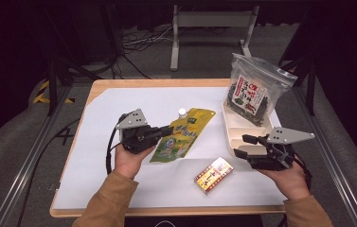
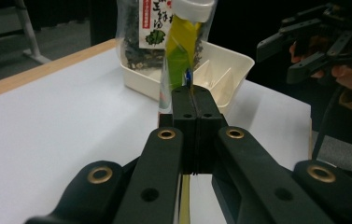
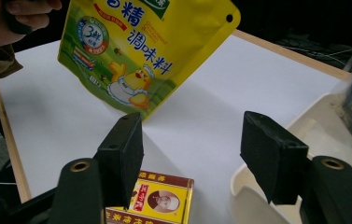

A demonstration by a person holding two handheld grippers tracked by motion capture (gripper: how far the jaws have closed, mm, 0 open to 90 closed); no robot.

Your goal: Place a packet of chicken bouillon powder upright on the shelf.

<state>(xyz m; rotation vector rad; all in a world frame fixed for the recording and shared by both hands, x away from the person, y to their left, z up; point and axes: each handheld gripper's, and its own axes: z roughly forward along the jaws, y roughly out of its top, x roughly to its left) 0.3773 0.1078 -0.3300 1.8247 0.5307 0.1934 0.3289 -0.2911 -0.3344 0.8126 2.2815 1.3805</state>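
A yellow seasoning pouch (image 1: 182,135) with a white cap (image 1: 182,112) is lifted off the white sheet, and my left gripper (image 1: 170,129) is shut on its left edge. In the left gripper view the jaws press together on the pouch (image 2: 181,56), which stands edge-on. My right gripper (image 1: 241,145) is open at the near end of the white tray (image 1: 231,126), holding nothing. From the right gripper view the pouch (image 3: 145,51) hangs ahead of the open jaws, and a red and yellow box (image 3: 155,198) lies just below them.
A clear bag of dried seaweed (image 1: 254,92) stands in the far end of the divided tray. The small box (image 1: 213,175) lies on the sheet near the front edge. A wooden table rim (image 1: 157,83) frames the white sheet.
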